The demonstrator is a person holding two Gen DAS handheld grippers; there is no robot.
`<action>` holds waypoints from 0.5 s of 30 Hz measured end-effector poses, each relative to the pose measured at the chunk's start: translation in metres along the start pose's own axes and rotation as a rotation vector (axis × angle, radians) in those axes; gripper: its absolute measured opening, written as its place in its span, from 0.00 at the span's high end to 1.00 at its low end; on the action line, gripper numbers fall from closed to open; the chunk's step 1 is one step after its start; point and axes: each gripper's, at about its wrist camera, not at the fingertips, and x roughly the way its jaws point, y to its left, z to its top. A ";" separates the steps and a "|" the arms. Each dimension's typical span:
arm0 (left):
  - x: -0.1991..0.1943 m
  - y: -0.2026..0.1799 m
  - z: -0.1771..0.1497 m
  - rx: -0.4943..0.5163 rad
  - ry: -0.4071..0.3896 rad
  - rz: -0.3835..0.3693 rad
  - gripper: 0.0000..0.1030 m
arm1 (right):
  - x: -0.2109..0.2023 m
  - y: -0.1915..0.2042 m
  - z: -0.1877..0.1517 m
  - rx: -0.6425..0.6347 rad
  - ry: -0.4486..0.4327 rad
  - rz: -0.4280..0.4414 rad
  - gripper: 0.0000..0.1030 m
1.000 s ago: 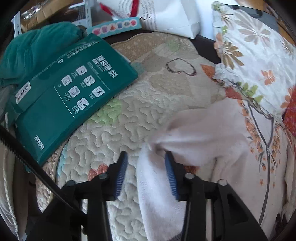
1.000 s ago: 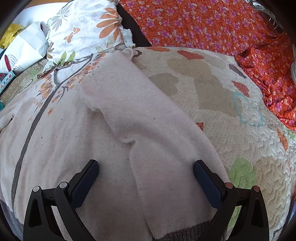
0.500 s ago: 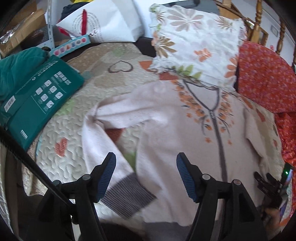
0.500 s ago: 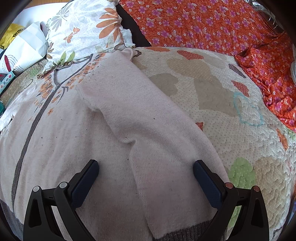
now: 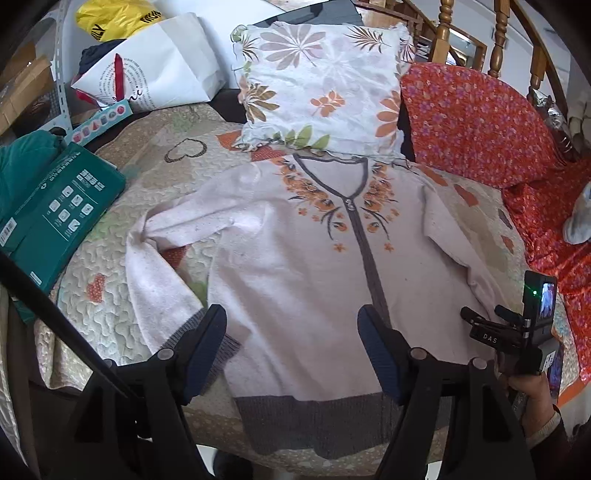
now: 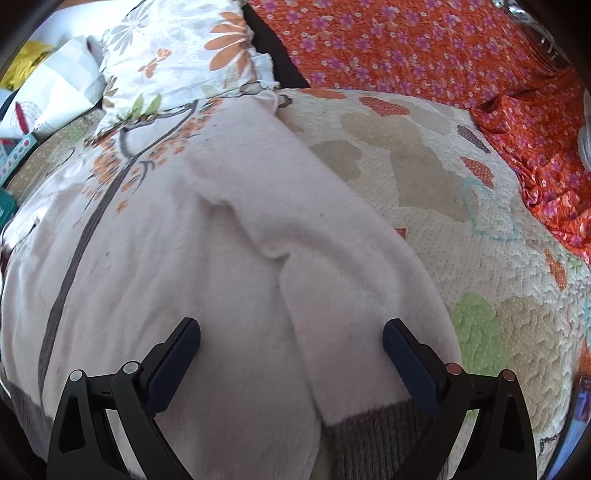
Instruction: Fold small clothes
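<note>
A pale pink cardigan (image 5: 295,266) with a grey zip band and orange flowers lies face up on the quilt (image 5: 155,155). Its left sleeve (image 5: 155,266) is bent at the elbow, and the grey cuff lies by my left fingertip (image 5: 218,317). My left gripper (image 5: 291,314) hovers over the lower body of the cardigan; its jaws are opening and hold nothing. My right gripper (image 6: 291,328) stands open above the right sleeve (image 6: 332,236), which lies along the cardigan's side down to its grey cuff (image 6: 369,432). A hand (image 5: 532,391) carries the right gripper (image 5: 498,325) at the far right.
A floral pillow (image 5: 317,85) rests against the collar. A green box (image 5: 59,210) lies at the quilt's left edge, with a white paper bag (image 5: 159,66) behind it. Orange flowered cloth (image 5: 480,122) covers the right side, below a wooden rail (image 5: 443,29).
The left gripper has pulled back and up from the left sleeve, so the whole cardigan shows, and its jaws stand wider. The right gripper has not moved.
</note>
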 end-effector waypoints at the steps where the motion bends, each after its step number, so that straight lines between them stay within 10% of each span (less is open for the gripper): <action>1: 0.003 -0.002 -0.001 -0.004 0.006 -0.009 0.30 | -0.002 0.001 -0.001 -0.005 0.002 0.003 0.04; 15: 0.081 -0.043 -0.020 0.065 0.075 -0.139 0.30 | -0.050 0.002 -0.004 0.040 -0.040 0.070 0.13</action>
